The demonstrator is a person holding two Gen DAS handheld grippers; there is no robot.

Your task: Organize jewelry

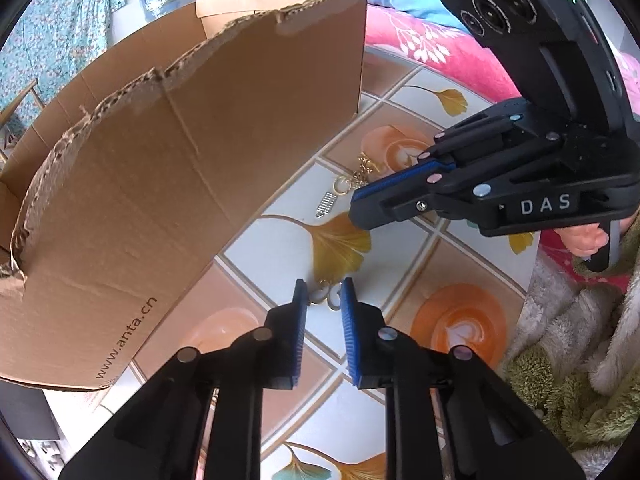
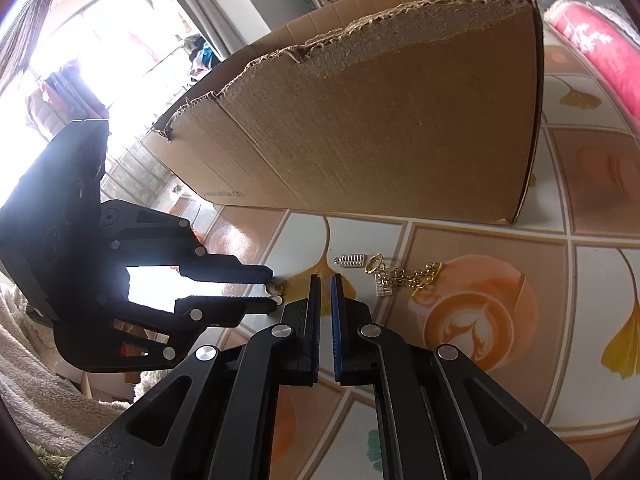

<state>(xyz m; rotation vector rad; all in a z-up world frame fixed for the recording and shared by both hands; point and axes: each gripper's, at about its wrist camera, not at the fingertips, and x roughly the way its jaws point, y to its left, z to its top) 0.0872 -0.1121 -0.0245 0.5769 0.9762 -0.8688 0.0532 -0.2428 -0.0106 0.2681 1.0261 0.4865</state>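
Note:
A small gold and white earring [image 1: 325, 295] lies on the patterned tabletop between the tips of my left gripper [image 1: 324, 294], whose jaws stand open on either side of it; it also shows in the right wrist view [image 2: 274, 291]. A gold chain [image 2: 416, 276] with a gold ring [image 2: 373, 265] and silver charms [image 2: 353, 260] lies further on, near the cardboard box [image 2: 380, 120]. My right gripper [image 2: 325, 288] hovers low over the table, jaws nearly together with a narrow gap, holding nothing. In the left wrist view its tip [image 1: 362, 204] is beside the chain [image 1: 362, 170].
The torn brown cardboard box [image 1: 140, 180] stands on the left of the table. A pink blanket [image 1: 432, 48] and fluffy fabric [image 1: 580, 340] border the table's right side. The tablecloth [image 1: 452, 320] has coffee and ginkgo leaf prints.

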